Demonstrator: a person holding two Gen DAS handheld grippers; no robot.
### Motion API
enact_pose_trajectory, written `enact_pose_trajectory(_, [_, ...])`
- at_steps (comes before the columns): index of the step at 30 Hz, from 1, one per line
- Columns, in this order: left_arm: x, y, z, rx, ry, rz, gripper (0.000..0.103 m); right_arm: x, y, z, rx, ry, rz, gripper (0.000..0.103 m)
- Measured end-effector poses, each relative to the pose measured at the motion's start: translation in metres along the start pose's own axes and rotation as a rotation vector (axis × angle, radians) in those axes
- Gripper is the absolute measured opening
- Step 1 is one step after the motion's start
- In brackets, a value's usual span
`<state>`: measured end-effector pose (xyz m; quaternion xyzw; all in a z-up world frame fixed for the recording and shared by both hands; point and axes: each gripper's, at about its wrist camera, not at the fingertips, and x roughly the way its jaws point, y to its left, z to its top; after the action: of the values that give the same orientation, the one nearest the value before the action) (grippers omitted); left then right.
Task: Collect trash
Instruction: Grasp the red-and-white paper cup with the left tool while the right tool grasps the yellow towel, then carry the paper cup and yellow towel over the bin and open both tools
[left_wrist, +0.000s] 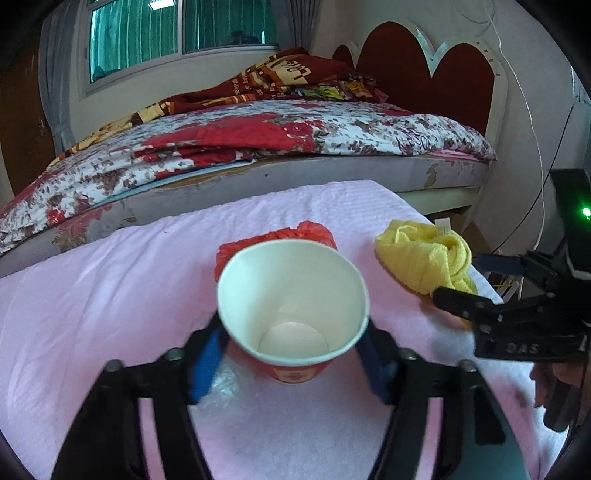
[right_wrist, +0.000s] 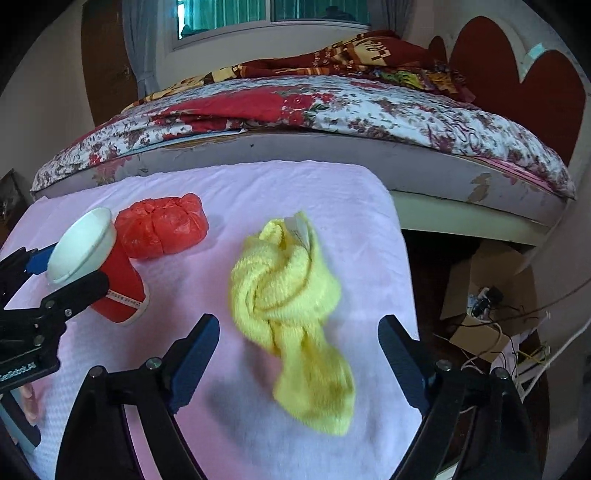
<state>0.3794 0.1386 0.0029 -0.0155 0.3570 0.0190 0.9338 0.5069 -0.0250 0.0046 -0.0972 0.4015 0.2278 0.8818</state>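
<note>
A red paper cup (left_wrist: 291, 295) with a white inside sits between the blue pads of my left gripper (left_wrist: 293, 325), which is shut on its sides. The right wrist view shows the cup (right_wrist: 118, 280) tilted in that left gripper (right_wrist: 74, 266). Just behind the cup lies a crumpled red plastic bag (left_wrist: 314, 232) (right_wrist: 162, 227). A knotted yellow cloth (right_wrist: 288, 295) (left_wrist: 424, 254) lies on the pink cover between the spread fingers of my right gripper (right_wrist: 298, 321) (left_wrist: 458, 277), which is open and not touching it.
Everything rests on a table under a pink towel (right_wrist: 332, 192) (left_wrist: 92, 295). A bed with a floral quilt (left_wrist: 295, 136) stands right behind it. A cardboard box and tangled cables (right_wrist: 480, 295) lie on the floor past the table's right edge.
</note>
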Motion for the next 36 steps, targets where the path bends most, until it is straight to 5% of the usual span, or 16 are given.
enact_pose_trajectory(5, [0.0,0.0,0.003,0.002,0.001,-0.013,0.056,0.013,0.005,0.008,-0.015,0.019,0.008,0.079])
enact_pose_trajectory(8, [-0.004,0.001,0.002,0.006,-0.007,-0.014,0.055,0.019,0.006,0.008,-0.017,0.043,0.017,0.058])
enact_pose_trajectory(14, [-0.017,0.001,0.003,0.009,-0.034,-0.022,0.053,0.01,0.009,0.001,-0.007,0.031,0.032,0.037])
enact_pose_trajectory(36, [-0.093,-0.032,-0.026,0.11,-0.09,-0.046,0.053,-0.11,0.016,-0.058,-0.025,-0.079,0.023,0.036])
